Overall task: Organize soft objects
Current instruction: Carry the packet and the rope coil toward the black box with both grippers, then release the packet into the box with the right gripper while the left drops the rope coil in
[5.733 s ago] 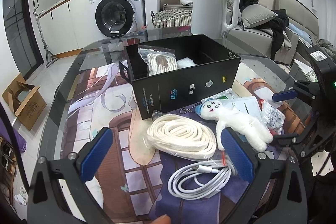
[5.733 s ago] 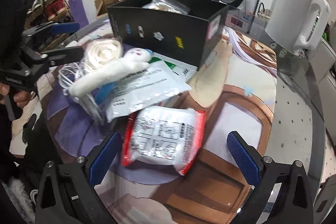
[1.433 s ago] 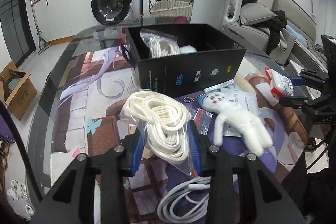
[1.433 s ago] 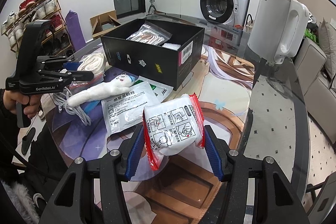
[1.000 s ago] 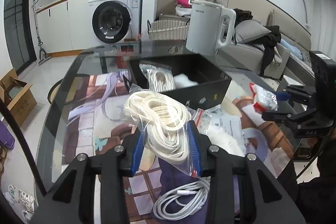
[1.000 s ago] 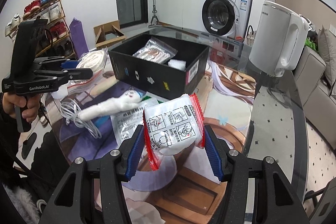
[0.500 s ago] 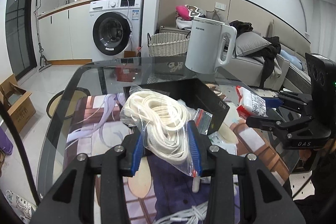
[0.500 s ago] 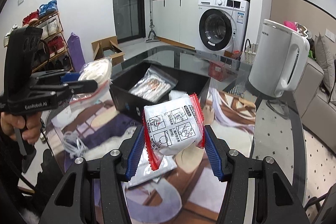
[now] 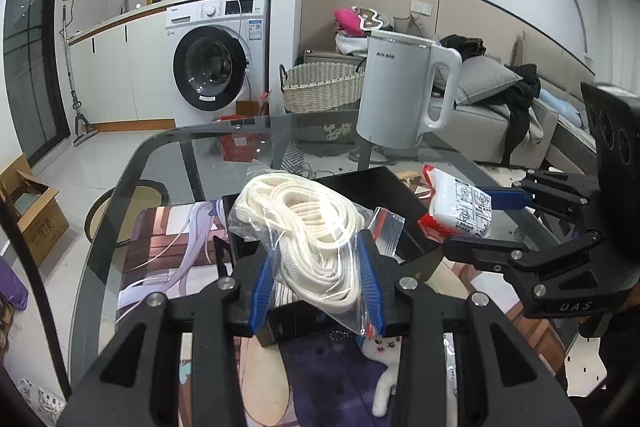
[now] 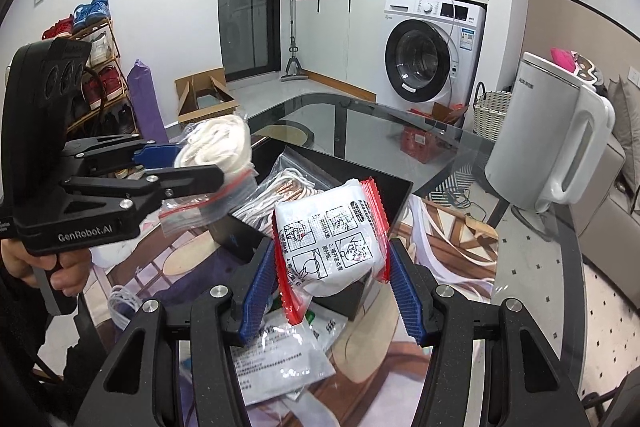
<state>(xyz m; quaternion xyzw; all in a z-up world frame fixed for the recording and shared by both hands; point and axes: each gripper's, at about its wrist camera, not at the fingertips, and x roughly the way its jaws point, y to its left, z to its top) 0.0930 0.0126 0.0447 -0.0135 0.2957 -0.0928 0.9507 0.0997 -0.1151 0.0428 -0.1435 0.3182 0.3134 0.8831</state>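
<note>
- Left gripper (image 9: pixel 318 277): blue pads pinched on a clear zip bag of white rope (image 9: pixel 308 227), held lifted above the near-left part of the black box (image 9: pixel 404 243).
- Right gripper (image 10: pixel 332 277): pads clamped on a red-edged white packet (image 10: pixel 332 239), held up over the near edge of the black box (image 10: pixel 394 199).
- In the left wrist view the packet (image 9: pixel 456 209) is seen at the box's right side, the right gripper's body just beyond it.
- Below the box's near wall, on the printed mat: white plush doll (image 9: pixel 386 367) w/ face upward, partly hidden by the left gripper.
- Near the box front in the right wrist view: flat white sachet (image 10: pixel 280 355) lying on the mat; coiled white cable (image 10: pixel 120 301) to its left.
- Inside the box: another bagged rope bundle (image 10: pixel 292 183).
- Beyond the box, on the glass table (image 9: pixel 168 155): white kettle (image 9: pixel 400 91), standing upright, well apart from the box.
- Farther back: wicker basket (image 9: pixel 320 87) and washing machine (image 9: pixel 212 63).
</note>
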